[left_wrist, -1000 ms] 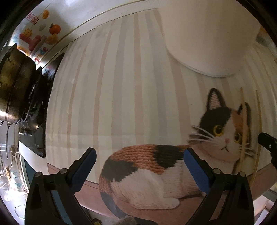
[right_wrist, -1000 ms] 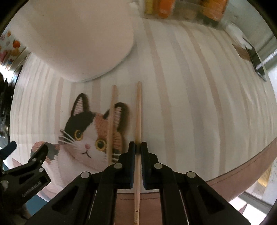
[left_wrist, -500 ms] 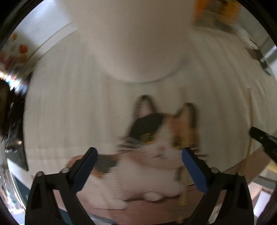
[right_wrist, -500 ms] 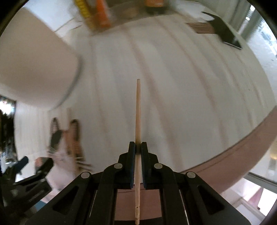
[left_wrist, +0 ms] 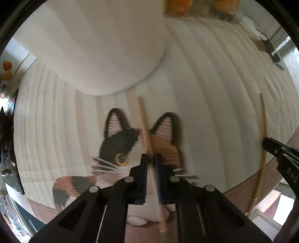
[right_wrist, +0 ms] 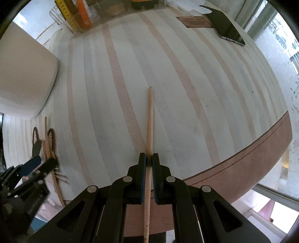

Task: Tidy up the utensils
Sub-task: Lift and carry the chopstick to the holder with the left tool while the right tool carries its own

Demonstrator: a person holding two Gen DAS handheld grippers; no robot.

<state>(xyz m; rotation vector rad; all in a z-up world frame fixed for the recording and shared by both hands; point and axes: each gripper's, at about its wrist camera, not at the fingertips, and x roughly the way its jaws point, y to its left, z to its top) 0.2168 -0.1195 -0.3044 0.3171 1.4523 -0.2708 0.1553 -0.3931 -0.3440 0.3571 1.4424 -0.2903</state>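
My left gripper (left_wrist: pixel 151 158) is shut on a wooden chopstick (left_wrist: pixel 144 123) that lies over the cat picture on the striped mat (left_wrist: pixel 214 93). My right gripper (right_wrist: pixel 149 158) is shut on a second wooden chopstick (right_wrist: pixel 149 115) and holds it pointing forward over the mat. The right gripper (left_wrist: pixel 276 149) and its chopstick (left_wrist: pixel 263 134) show at the right edge of the left wrist view. The left gripper (right_wrist: pixel 39 164) and its chopstick (right_wrist: pixel 46 138) show at the lower left of the right wrist view. A big white holder (left_wrist: pixel 104 46) stands just beyond the cat picture.
A clear box with bottles (right_wrist: pixel 84 16) stands at the back of the table. A black phone (right_wrist: pixel 228 30) and a small brown card (right_wrist: pixel 198 21) lie at the back right. The brown table edge (right_wrist: pixel 252 149) curves on the right. A stove (left_wrist: pixel 7 134) is at the far left.
My left gripper swung right over the cat picture and closed on the chopstick lying there. My right gripper carried its chopstick away to the right, off the cat picture.
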